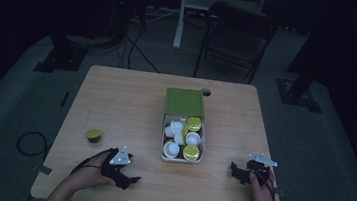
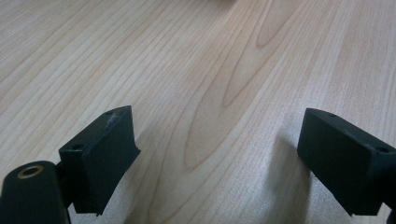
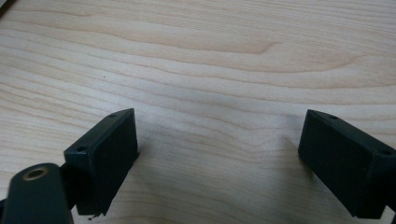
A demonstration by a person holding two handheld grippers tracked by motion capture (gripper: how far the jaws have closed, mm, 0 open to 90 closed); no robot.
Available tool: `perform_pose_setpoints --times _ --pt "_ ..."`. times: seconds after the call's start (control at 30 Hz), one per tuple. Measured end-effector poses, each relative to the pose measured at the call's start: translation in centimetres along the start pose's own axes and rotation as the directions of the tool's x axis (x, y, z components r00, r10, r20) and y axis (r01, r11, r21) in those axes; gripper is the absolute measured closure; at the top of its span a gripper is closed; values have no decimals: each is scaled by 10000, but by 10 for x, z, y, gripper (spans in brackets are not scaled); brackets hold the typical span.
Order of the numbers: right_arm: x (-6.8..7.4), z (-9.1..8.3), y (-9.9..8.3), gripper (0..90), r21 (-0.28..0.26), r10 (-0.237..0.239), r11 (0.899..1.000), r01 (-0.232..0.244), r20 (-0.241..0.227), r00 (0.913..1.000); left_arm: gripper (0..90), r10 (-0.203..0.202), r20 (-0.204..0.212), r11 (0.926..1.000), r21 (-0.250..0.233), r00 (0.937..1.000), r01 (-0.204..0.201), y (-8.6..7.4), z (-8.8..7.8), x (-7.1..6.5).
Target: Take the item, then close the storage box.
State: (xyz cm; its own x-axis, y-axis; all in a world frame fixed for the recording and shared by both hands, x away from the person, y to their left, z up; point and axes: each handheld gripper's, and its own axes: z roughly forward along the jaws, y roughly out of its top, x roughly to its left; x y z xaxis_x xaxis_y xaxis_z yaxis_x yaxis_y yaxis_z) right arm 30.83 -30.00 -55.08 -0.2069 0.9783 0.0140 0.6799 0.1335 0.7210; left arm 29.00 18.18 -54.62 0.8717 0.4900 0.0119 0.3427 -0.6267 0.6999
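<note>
From the high view I see my left gripper [image 1: 130, 180] resting low on the near left part of the wooden table [image 1: 121, 99], held in a hand that comes in from the bottom edge, and its claw stands wide with nothing between the jaws. In the left gripper view the two black jaws are well apart and only bare wood grain lies between them. My right gripper [image 1: 236, 171] sits on the near right part of the table, near the edge, and its claw is wide too; the right gripper view shows its jaws spread over bare wood, holding nothing. A single capsule [image 1: 94, 135] with a yellow-green top sits alone on the table, near the left gripper and just beyond it, not touching it. In the middle of the table, between my two grippers and a little farther off, stands an open box [image 1: 202, 140] with its green lid [image 1: 185, 101] folded back away from me. Inside it lie more capsules [image 1: 191, 153], some with yellow-green tops up and some showing white sides, crowded together.
</note>
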Motion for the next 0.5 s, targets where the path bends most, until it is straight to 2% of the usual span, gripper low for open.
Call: perform_pose_setpoints --times 0.37,0.5 --pt "-1 1 1 111 0 -80 10000 80 -78 9999 125 -14 -56 10000 -4 10000 14 0 0 -1" --pt "-1 0 0 112 -14 -72 10000 72 -143 9999 124 -102 192 9999 -90 9998 104 1 0 -1"
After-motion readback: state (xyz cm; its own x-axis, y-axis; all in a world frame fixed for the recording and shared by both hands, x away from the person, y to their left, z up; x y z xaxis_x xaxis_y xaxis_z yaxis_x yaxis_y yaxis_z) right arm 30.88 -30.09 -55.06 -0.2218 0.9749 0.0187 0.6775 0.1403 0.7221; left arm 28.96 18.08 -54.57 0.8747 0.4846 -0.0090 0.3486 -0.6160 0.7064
